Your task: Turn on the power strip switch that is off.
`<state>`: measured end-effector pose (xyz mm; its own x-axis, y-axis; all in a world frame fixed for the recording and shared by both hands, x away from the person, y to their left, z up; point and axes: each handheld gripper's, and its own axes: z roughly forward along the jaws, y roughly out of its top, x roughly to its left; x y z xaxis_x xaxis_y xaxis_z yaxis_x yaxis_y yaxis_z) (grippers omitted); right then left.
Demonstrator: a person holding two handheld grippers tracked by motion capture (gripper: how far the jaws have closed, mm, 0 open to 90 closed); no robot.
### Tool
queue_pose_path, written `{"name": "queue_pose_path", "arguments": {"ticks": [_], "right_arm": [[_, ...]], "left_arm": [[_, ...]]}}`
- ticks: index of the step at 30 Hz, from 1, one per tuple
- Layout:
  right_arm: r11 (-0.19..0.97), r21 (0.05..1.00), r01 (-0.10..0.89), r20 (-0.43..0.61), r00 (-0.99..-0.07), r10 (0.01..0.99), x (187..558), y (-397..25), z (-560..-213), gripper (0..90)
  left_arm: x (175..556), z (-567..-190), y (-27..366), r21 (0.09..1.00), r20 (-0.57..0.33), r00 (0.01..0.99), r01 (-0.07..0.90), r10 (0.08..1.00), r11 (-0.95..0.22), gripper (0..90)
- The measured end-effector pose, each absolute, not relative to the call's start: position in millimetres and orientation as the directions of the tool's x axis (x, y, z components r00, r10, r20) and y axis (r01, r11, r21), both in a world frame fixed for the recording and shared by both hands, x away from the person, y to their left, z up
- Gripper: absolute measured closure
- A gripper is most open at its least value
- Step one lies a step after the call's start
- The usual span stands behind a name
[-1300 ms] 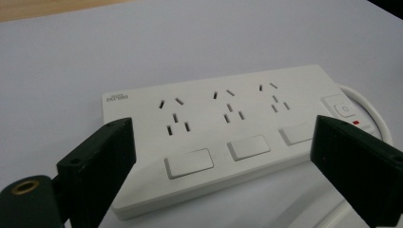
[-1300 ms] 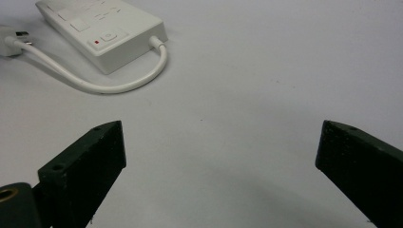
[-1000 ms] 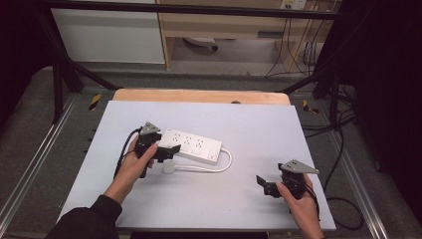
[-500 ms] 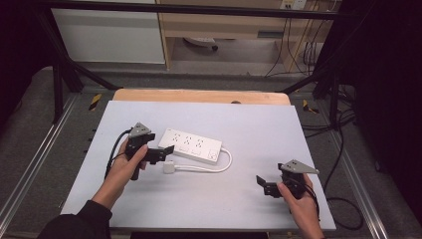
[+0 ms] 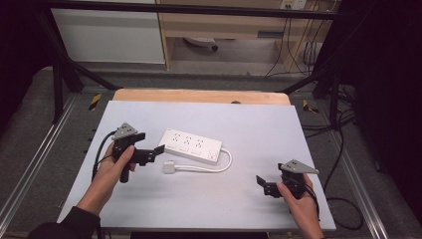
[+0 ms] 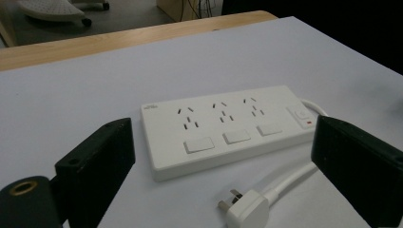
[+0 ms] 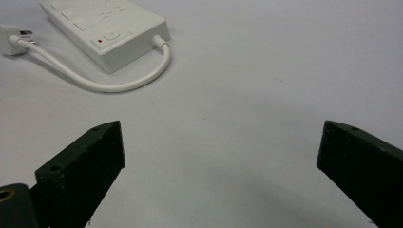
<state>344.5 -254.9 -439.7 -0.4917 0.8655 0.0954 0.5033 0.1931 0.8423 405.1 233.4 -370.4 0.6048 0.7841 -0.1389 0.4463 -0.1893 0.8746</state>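
Power strip [image 5: 193,146] lies flat mid-table, long axis running 10-to-4 in the high view, sockets up, switch at its 4 o'clock end. Its short cord [image 5: 219,167] loops out of that end and curls back to the plug [image 5: 169,167], which lies on the table at the strip's 7 o'clock, just beside it, not touching as far as I can tell.

My left gripper [image 5: 152,152] sits at the strip's 9 o'clock, near its end, jaws spread wide and empty. In the left gripper view the strip [image 6: 228,128] and plug [image 6: 246,209] both lie between the jaws.

I judge the step in hand is taking the plug. To do it well I'd drop low, square the jaws across the plug body, not the pins or the cord, and close only once both pads flank it. The plug is small and light; a glancing jaw will skate it away.

In the way: the strip's near edge crowds the plug at 1 o'clock, so I'd come in from 8.

Right gripper [image 5: 266,185] is well apart at 4 o'clock, jaws spread, empty, clear of the cord. Table [image 5: 259,124] otherwise bare.
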Motion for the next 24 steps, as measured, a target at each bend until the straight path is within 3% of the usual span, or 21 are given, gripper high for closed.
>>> {"name": "queue_pose_path", "arguments": {"ticks": [24], "right_arm": [[0.191,0.84,0.508,0.092,-0.48,0.872,344.8,-256.4,-440.3,2.6]], "left_arm": [[346.1,-361.1,306.3,0.906,-0.164,0.546,0.413,0.821,-0.094,7.9]]}}
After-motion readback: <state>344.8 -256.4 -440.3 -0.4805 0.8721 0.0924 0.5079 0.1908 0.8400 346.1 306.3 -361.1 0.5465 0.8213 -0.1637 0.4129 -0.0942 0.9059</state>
